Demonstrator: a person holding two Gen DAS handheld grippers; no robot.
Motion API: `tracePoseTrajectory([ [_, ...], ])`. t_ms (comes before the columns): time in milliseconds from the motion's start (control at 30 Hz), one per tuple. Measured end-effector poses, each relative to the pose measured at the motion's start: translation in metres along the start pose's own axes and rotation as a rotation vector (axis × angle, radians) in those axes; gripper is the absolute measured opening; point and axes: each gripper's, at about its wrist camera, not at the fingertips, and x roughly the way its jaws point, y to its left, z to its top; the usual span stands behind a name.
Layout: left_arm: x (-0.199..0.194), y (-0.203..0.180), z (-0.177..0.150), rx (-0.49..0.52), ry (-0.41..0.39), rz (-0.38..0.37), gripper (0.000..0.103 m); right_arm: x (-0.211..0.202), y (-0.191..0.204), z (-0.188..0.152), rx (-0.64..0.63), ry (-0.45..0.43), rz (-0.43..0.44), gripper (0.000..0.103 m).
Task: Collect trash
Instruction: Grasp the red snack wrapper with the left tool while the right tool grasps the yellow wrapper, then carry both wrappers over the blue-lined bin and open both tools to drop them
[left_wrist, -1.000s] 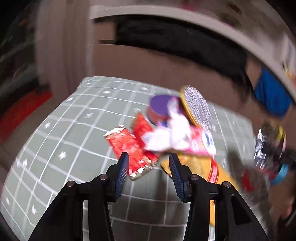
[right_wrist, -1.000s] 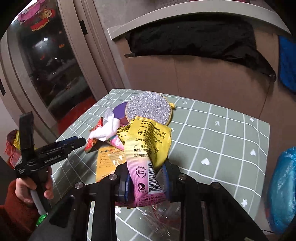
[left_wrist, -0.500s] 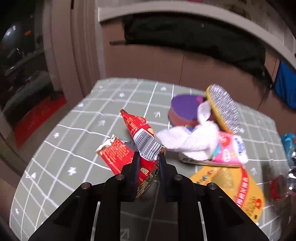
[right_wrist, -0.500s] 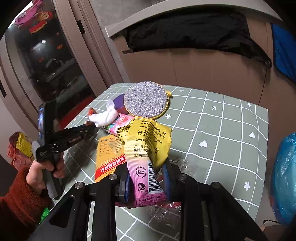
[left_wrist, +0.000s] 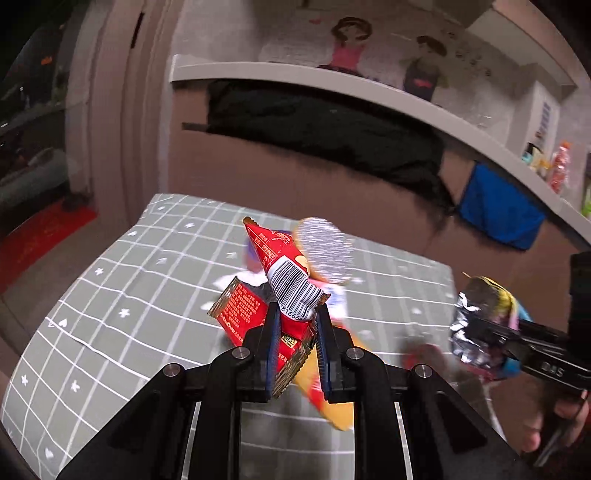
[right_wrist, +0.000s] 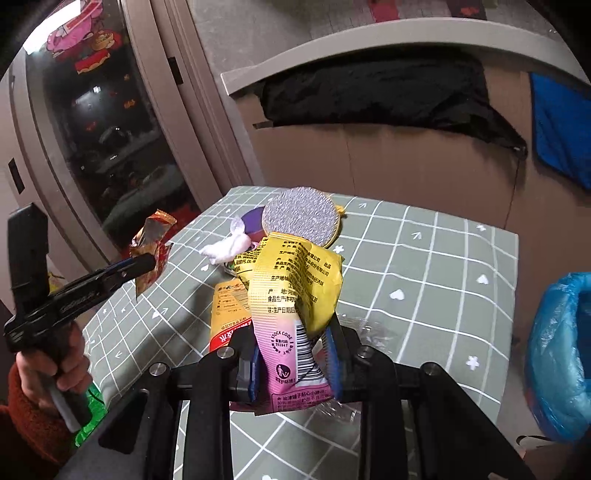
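Observation:
My left gripper (left_wrist: 295, 325) is shut on a red snack wrapper (left_wrist: 284, 273) with a white barcode and holds it lifted above the grid-patterned table (left_wrist: 110, 317); it also shows in the right wrist view (right_wrist: 151, 254), off the table's left edge. My right gripper (right_wrist: 293, 354) is shut on a yellow and pink snack wrapper (right_wrist: 295, 284); in the left wrist view it appears at the right (left_wrist: 484, 325). On the table lie an orange packet (right_wrist: 229, 310), a white crumpled tissue (right_wrist: 225, 249) and clear plastic film (right_wrist: 365, 332).
A round glittery silver disc (right_wrist: 301, 218) stands against a purple tin (right_wrist: 253, 221) at the table's back. A blue trash bag (right_wrist: 561, 354) hangs off the table's right side. A brown cardboard wall with black cloth (right_wrist: 373, 96) stands behind.
My left gripper closed on the red wrapper and lifted it off the table. My right gripper keeps holding the yellow and pink wrapper, slightly raised.

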Motion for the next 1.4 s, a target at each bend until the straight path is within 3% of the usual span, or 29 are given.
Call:
tracePoseTrajectory([
  [500,-0.041,-0.108,-0.019,0.108,-0.021,-0.116,0.018,-0.091,-0.02,-0.019,0.01,-0.136,-0.083,0.026],
  [833,-0.059,-0.205,-0.014,0.235,-0.08,-0.189,0.018,-0.165,-0.059,-0.034,0.034,-0.252,-0.161,0.026],
  [1000,-0.049,-0.251,-0.013,0.273,-0.091,-0.224,0.018,-0.193,-0.093,-0.047,0.055,-0.28,-0.214,0.026],
  [1400,0.022,-0.352,-0.012,0.4,-0.029,-0.331,0.019,-0.22,-0.196,-0.059,0.205,-0.307,-0.372,0.026],
])
